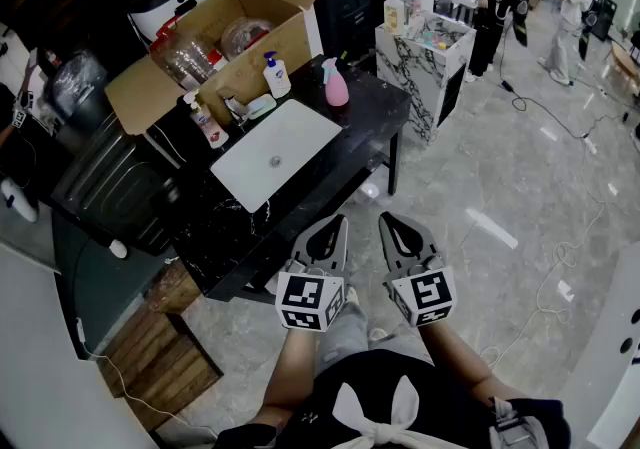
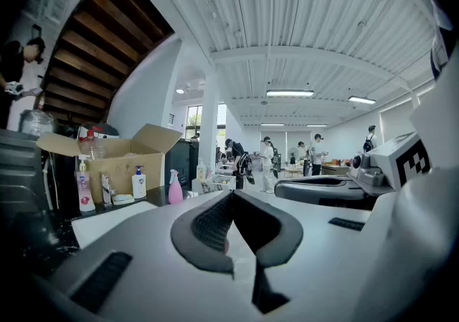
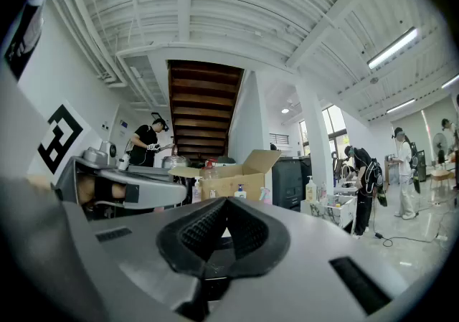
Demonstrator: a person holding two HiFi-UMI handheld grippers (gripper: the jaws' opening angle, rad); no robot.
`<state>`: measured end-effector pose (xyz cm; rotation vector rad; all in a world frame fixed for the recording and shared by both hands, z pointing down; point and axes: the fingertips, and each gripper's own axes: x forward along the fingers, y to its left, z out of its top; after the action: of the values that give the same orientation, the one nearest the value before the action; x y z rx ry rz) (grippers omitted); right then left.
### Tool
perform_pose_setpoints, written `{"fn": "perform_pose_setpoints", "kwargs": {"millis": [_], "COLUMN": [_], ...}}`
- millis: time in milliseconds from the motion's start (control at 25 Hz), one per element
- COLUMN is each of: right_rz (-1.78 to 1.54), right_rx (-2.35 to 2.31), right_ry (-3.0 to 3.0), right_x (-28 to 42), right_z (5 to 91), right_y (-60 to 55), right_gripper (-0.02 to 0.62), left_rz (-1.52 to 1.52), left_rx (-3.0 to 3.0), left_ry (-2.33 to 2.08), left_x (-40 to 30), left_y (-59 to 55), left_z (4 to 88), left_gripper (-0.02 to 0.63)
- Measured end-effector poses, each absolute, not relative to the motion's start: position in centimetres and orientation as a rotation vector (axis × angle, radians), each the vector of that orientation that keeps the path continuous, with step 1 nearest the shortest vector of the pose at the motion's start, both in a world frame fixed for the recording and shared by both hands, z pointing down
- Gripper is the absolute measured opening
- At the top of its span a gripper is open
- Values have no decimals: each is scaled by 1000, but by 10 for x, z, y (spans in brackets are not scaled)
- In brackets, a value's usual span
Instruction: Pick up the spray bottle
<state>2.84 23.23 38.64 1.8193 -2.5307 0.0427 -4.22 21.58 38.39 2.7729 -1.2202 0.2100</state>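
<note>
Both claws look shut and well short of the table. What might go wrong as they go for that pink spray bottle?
1. The left gripper and right gripper both have their jaws together; unless one opens first, it would likely shove the pink spray bottle over.
2. The bottle stands near the black table's edge, so a nudge might tip it off.
3. The white pump bottle and cardboard box stand close by and may get bumped.

I see a grey marble floor [image 1: 520,167] under a black table [image 1: 375,102], with a marble-faced cabinet [image 1: 420,62] beyond. Dark wooden stairs [image 3: 201,109] rise near a white pillar [image 3: 315,148], and strip lights [image 2: 290,93] glow on the ribbed white ceiling [image 2: 287,19].
</note>
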Motion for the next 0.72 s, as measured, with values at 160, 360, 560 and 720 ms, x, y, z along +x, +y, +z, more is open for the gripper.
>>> {"fn": "perform_pose_setpoints", "kwargs": {"millis": [160, 360, 560, 720], "right_rz": [58, 90, 104, 110], "right_rx": [1818, 1824, 1820, 1816], "right_ry": [-2536, -2549, -2545, -2539], "right_x": [33, 33, 32, 30], "right_z": [388, 392, 394, 399], "right_y": [225, 208, 180, 153], "right_gripper": [23, 25, 25, 26], "left_rz": [211, 219, 229, 228], "left_rx": [2772, 2774, 2764, 2755], "left_ry": [-1219, -1213, -1210, -1205], "left_x": [-37, -35, -37, -40], "left_y": [209, 194, 167, 141], "left_z": [384, 385, 389, 392], "left_gripper": [26, 26, 26, 26]}}
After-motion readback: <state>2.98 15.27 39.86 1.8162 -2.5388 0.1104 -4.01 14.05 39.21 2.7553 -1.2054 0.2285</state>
